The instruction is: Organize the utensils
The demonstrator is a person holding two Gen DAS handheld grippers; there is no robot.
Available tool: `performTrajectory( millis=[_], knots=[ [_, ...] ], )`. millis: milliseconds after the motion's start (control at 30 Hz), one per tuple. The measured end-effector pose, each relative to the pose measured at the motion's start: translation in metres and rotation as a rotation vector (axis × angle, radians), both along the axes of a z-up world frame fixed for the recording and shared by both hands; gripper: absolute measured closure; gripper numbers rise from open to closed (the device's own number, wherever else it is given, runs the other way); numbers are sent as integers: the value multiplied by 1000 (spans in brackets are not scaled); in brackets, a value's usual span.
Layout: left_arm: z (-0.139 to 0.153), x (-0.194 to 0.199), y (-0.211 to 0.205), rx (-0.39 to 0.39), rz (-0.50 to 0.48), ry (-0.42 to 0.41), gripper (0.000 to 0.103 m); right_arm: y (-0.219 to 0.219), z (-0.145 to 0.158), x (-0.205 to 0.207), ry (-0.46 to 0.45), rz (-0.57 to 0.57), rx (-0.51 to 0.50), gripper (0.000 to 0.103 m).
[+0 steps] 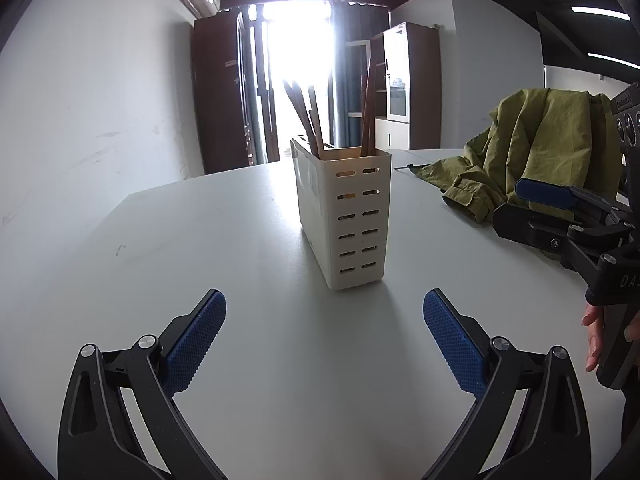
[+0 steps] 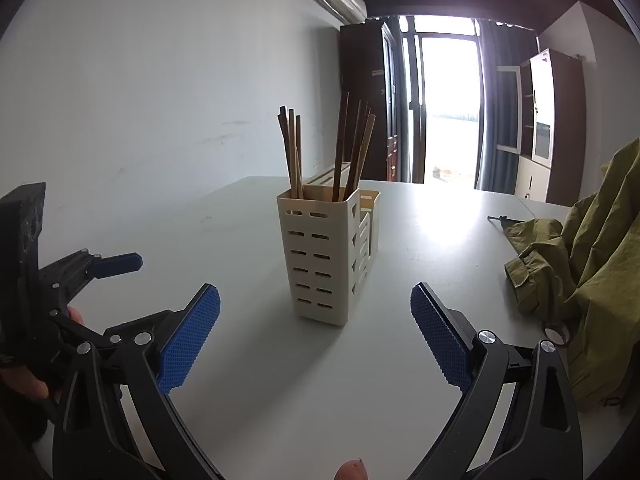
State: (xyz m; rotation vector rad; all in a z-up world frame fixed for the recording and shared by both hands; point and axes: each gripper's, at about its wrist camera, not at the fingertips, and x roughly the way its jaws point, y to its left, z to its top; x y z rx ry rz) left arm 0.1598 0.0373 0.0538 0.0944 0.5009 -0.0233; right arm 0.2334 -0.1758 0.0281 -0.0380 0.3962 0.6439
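A cream slotted utensil holder (image 1: 352,216) stands upright on the white table (image 1: 200,240), with several brown chopsticks (image 1: 308,120) standing in it. It also shows in the right wrist view (image 2: 320,260), with its chopsticks (image 2: 344,148). My left gripper (image 1: 324,336) is open and empty, a short way in front of the holder. My right gripper (image 2: 316,328) is open and empty, also just in front of the holder. The right gripper shows at the right edge of the left wrist view (image 1: 536,208); the left gripper shows at the left edge of the right wrist view (image 2: 116,264).
An olive green jacket (image 1: 532,148) lies heaped on the table's right side, also in the right wrist view (image 2: 580,272). A white wall is to the left. Dark cabinets (image 1: 224,88) and a bright doorway stand beyond the table's far edge.
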Motion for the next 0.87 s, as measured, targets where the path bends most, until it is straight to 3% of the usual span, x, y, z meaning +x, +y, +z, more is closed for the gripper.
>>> performTrajectory(
  millis=[867],
  knots=[
    [-3,4,0,-10,-12,27,6,-2,0,2,1,-2,-6,6]
  ],
)
